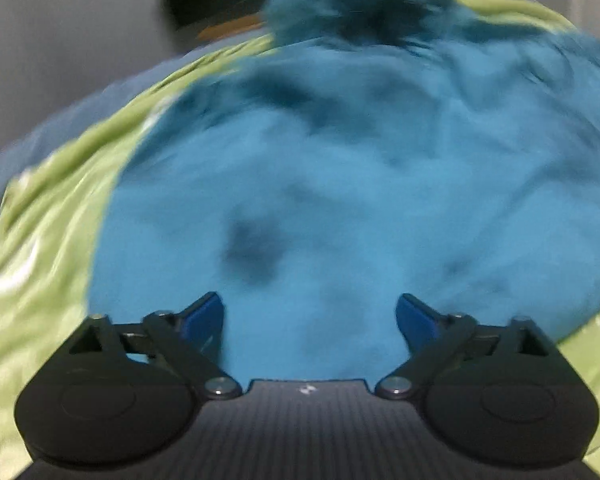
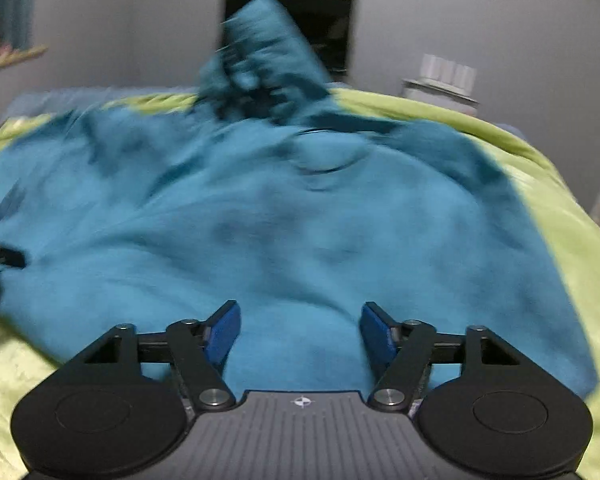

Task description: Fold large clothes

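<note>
Right wrist view gives the widest look: the bed point(image 2: 552, 184), under a lime-green cover, carries a big teal garment point(image 2: 284, 224) spread across most of it, rumpled, with one part point(image 2: 260, 60) bunched and sticking up at the far end, perhaps a sleeve or hood; the blur hides which. From where I stand the cloth looks laid out but not flat, and that is the first risk: any fold made over those ridges will trap them and come out lopsided. The raised far part could flop either way and land under the body of the garment. The green cover is loose and wrinkled too, so a low grab might pinch cover and garment together and drag both. Left wrist view shows the same teal cloth filling the frame, with the left gripper point(image 1: 310, 320) hanging over it, fingers spread wide and nothing between them. The right gripper point(image 2: 300, 328) is likewise wide and empty above the near part of the garment. With both so open over thick cloth, each could take too deep a bite or catch only one layer, and uneven grips would skew the fold.
</note>
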The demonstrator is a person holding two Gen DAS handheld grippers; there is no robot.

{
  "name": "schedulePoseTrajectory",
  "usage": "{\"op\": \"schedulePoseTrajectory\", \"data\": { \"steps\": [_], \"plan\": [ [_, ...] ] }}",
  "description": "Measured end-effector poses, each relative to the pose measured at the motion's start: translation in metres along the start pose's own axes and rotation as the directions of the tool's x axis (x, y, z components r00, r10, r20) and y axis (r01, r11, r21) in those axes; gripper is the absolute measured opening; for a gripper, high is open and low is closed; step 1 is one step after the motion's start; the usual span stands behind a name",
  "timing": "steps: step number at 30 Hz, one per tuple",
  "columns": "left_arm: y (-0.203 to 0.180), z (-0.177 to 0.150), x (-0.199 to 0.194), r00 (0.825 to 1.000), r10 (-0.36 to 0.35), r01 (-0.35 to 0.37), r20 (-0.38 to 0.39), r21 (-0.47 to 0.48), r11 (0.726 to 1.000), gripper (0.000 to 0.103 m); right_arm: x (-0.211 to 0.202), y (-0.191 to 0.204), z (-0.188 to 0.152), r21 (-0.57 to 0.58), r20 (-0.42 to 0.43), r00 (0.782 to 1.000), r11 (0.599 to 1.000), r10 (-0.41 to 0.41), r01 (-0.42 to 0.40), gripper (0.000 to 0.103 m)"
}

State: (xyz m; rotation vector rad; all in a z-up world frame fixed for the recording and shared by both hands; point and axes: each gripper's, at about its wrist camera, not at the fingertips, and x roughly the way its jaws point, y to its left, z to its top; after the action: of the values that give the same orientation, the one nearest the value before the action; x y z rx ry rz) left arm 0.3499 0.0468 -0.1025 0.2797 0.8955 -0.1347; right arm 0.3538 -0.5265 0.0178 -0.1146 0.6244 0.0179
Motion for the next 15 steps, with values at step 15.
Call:
{"op": "schedulePoseTrajectory", "data": {
  "steps": [15],
  "plan": [
    [0.129, -0.082, -0.186, 0.968, -0.163, 0.224, 0.191, -0.36, 0.905, 0.097, -0.091, -0.055, -0.023, 0.392, 0.067, 0.996, 0.916, 0.066, -0.087, 0.078]
  ]
}}
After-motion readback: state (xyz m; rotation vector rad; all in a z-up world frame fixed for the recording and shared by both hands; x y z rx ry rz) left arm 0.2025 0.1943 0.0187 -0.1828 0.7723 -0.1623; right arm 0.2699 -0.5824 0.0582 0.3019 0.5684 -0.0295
